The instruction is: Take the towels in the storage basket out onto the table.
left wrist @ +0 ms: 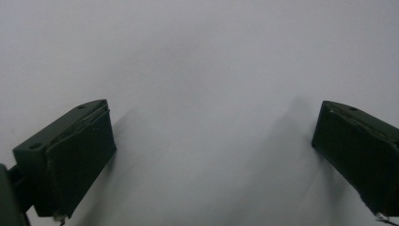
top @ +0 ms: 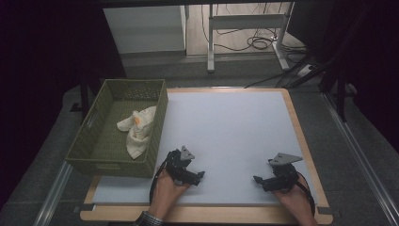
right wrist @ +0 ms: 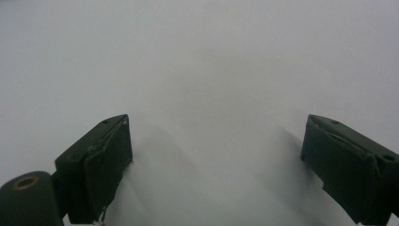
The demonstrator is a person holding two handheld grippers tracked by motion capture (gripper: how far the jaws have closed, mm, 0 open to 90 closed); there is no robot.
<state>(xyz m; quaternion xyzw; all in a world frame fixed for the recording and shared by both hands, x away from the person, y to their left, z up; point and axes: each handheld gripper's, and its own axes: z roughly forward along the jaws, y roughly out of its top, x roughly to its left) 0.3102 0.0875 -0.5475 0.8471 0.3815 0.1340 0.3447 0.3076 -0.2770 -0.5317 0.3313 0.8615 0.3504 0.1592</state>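
A cream cloth (top: 137, 128) with an orange patch lies crumpled inside a green woven basket (top: 104, 158) on the table's left side. My left gripper (top: 195, 176) rests low on the white table mat (top: 226, 132) just right of the basket's near corner. In the left gripper view its jaws stand wide apart over bare mat, so the left gripper (left wrist: 214, 155) is open and holds nothing. My right gripper (top: 260, 181) sits near the mat's front right. The right gripper (right wrist: 216, 165) is likewise open over bare white surface.
The mat lies on a wooden tabletop (top: 301, 136) with a narrow rim showing at right and front. Beyond the table stand metal desk legs (top: 210, 42) and loose cables (top: 259, 43) on the floor. Dark surroundings flank both sides.
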